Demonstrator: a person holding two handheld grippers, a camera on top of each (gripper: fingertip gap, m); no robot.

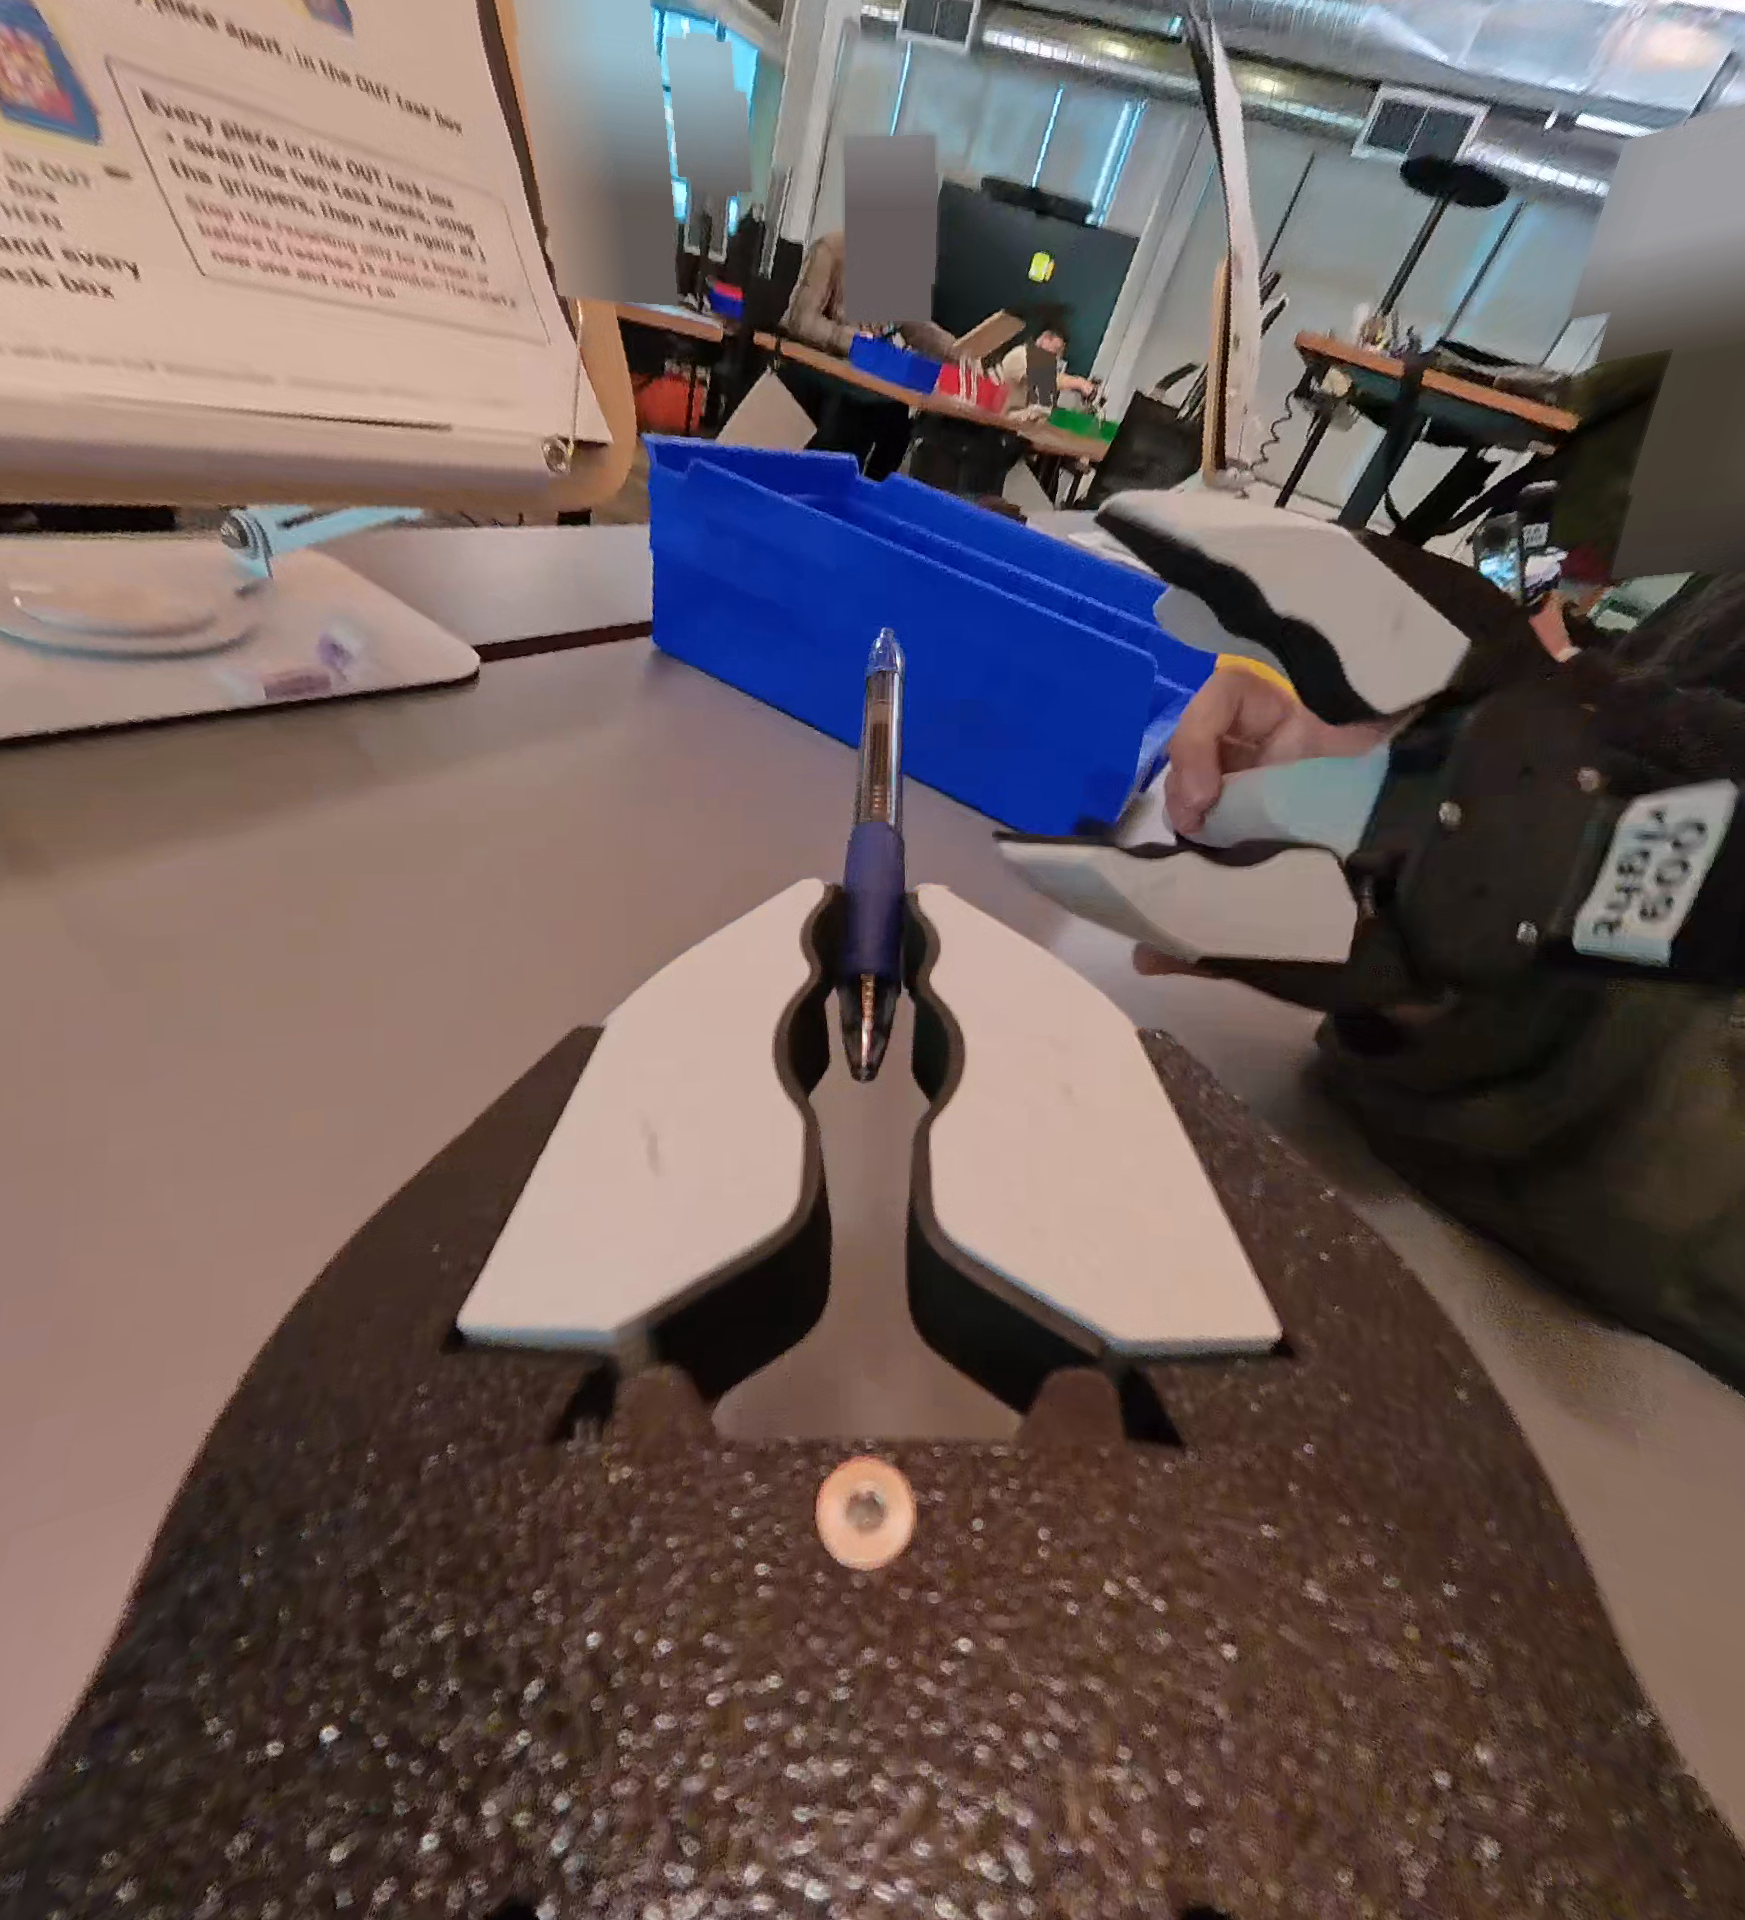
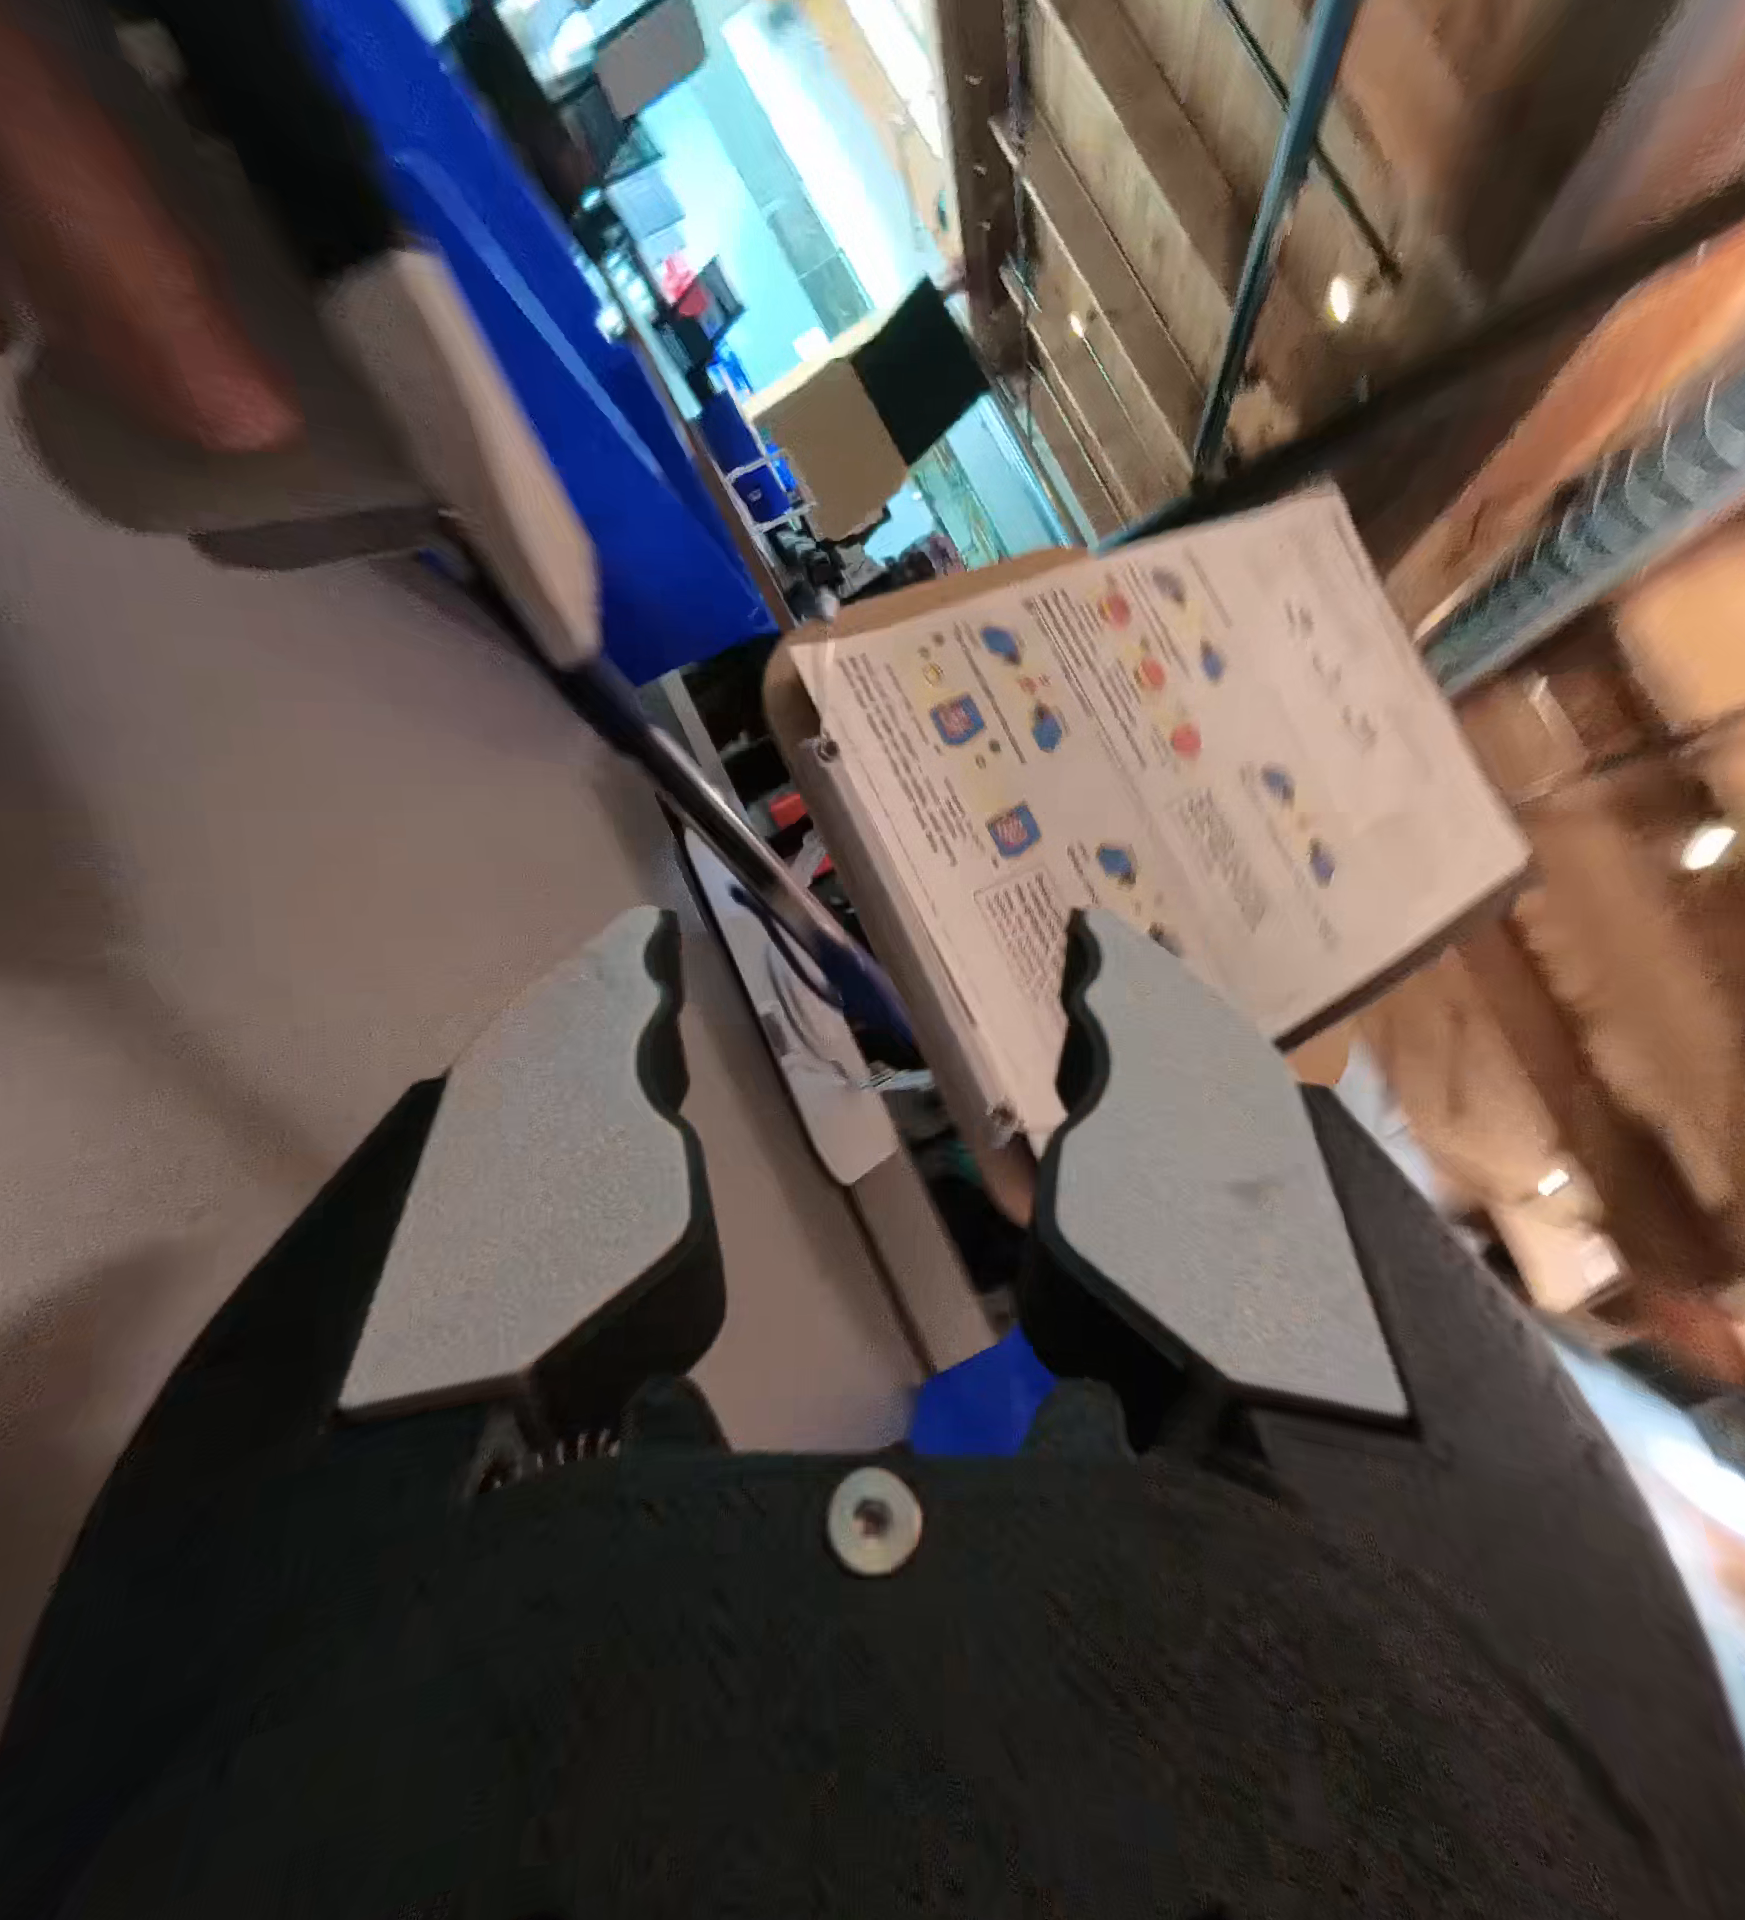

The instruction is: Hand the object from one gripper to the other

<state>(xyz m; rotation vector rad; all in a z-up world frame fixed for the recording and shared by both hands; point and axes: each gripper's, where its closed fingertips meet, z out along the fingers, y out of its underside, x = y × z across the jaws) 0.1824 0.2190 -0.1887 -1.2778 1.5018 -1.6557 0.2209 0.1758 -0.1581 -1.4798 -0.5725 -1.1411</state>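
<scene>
Pinching the pen (image 1: 873, 831) by its dark blue rubber grip, my left gripper (image 1: 870, 914) has its 2 pale fingers closed on it just above centre of the left wrist view. The pen has a clear barrel showing a dark ink tube, a translucent blue cap end pointing away toward the upper middle, and a black cone with a metal tip pointing back between my fingers. It is held above the grey table (image 1: 328, 935).

At the right edge of that view my right gripper (image 1: 1211, 748) hangs turned on its side, its fingers spread apart with nothing between them; a hand (image 1: 1232, 738) shows behind them, partly covered. A blue bin (image 1: 909, 613) stands on the table beyond the pen, its right end hidden by that gripper.

The right wrist view is tilted and smeared by motion. There my right gripper (image 2: 873, 925) gapes wide, and the pen (image 2: 733, 831) appears only as a thin dark streak running from the left gripper (image 2: 494, 457) in the upper left down toward the gap. An instruction sheet (image 2: 1211, 748) sits right of centre on a stand, its lower edge cut by my finger.
</scene>
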